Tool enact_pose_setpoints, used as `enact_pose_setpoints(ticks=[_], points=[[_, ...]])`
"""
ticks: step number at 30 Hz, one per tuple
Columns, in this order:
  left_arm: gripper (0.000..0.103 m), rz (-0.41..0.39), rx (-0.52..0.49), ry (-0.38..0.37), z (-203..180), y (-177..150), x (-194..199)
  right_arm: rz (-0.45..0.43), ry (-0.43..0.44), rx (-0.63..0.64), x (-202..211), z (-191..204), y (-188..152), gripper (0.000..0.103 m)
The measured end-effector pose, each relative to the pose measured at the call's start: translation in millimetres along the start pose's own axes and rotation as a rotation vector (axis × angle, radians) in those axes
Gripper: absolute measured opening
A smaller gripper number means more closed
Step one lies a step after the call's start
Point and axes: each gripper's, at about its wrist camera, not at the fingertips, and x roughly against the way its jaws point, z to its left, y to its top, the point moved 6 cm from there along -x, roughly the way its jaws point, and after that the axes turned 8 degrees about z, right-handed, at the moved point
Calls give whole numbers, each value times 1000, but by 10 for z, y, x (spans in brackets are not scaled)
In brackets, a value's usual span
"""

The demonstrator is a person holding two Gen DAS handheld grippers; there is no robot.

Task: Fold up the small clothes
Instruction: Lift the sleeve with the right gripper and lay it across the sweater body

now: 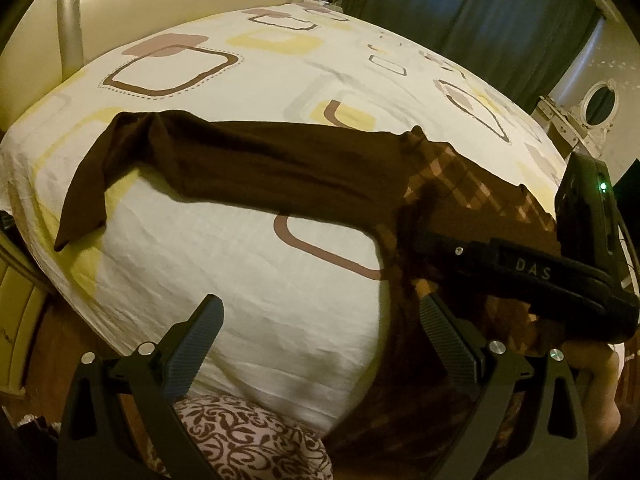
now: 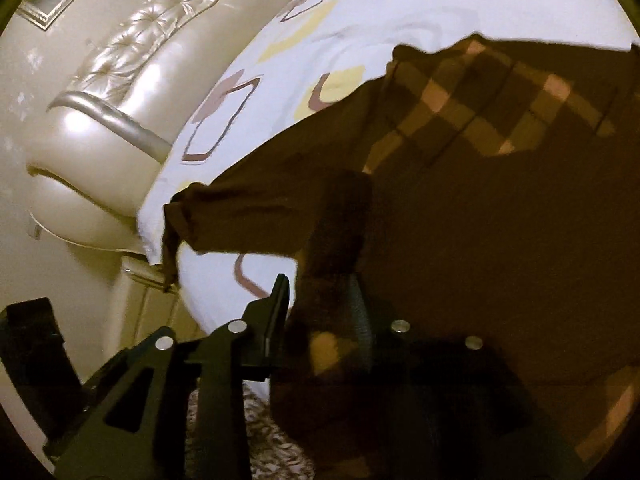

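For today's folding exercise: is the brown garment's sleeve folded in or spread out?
Spread out. The sleeve lies stretched across the bed sheet, away from the checked body, cuff at the bed's edge.

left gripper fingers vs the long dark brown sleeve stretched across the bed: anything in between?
Nothing: only bare patterned bed sheet lies between the open left gripper and the dark brown sleeve, seen in the left wrist view.

One brown garment (image 1: 248,168) (plaid body); one bed (image 1: 280,60); two grippers.
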Motion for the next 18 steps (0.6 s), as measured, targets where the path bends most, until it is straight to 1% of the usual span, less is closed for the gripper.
enact_pose_setpoints(ticks=[3, 5, 6, 9, 10, 11, 13, 14, 16, 17, 18], points=[[98, 0, -7, 3, -11, -3, -2, 19, 67, -3, 31, 11, -57, 37], [98, 3, -11, 1, -20, -7, -13, 19, 87, 5, 154, -8, -112, 38], [98, 5, -13, 2, -26, -8, -21, 12, 88, 7, 217, -32, -131, 38], [98, 9, -27, 5, -72, 4, -55, -63, 85, -22, 629, -248, -145, 41], [98, 8, -32, 5, -100, 19, -69, -98, 79, -41, 805, -372, -133, 42], [98, 6, -39, 5, -137, 42, -85, -160, 52, -75, 1090, -590, -141, 42], [98, 1, -49, 1, -225, 99, -118, -241, 8, -125, 1466, -899, -155, 44], [98, -3, -55, -7, -292, 140, -137, -313, -40, -171, 1762, -1166, -179, 44], [98, -9, -68, -20, -413, 210, -177, -415, -110, -263, 2175, -1607, -248, 45], [98, -13, -75, -23, -481, 247, -203, -466, -148, -339, 2398, -1904, -318, 45], [98, -15, -86, -29, -568, 298, -246, -491, -165, -396, 2528, -2127, -376, 45]])
